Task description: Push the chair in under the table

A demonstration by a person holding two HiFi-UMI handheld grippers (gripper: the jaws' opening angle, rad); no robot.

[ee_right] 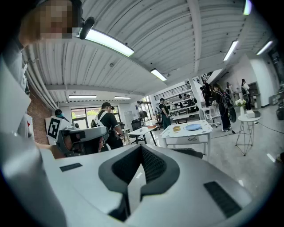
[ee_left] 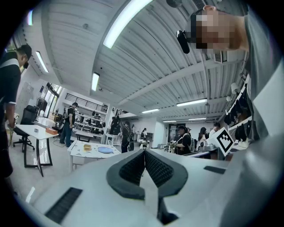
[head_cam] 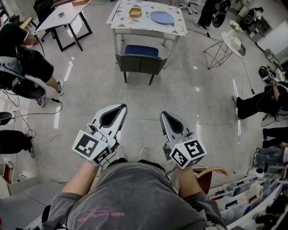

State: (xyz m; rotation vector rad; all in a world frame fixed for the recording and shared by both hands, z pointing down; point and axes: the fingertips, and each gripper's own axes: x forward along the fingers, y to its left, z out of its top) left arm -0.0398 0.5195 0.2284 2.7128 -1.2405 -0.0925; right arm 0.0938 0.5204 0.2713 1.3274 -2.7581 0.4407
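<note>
1. Chair [head_cam: 139,60], grey-backed with a blue seat, stands far across the floor at twelve o'clock from the person, its back towards them.
2. It sits just beside the near edge of the white table [head_cam: 118,20], which lies at the chair's twelve o'clock; the blue seat shows in front of that edge.
3. On the tabletop a yellow bowl [head_cam: 135,12] sits towards ten o'clock and a blue plate [head_cam: 162,17] towards three o'clock.
4. Left gripper [head_cam: 120,107] is held low at the person's eleven o'clock, its jaws clenched tight together with nothing between the pads, touching nothing.
5. Right gripper [head_cam: 164,115] is at one o'clock, jaws likewise pressed together and empty.
6. Both grippers are well apart from the chair and point towards it.
</note>
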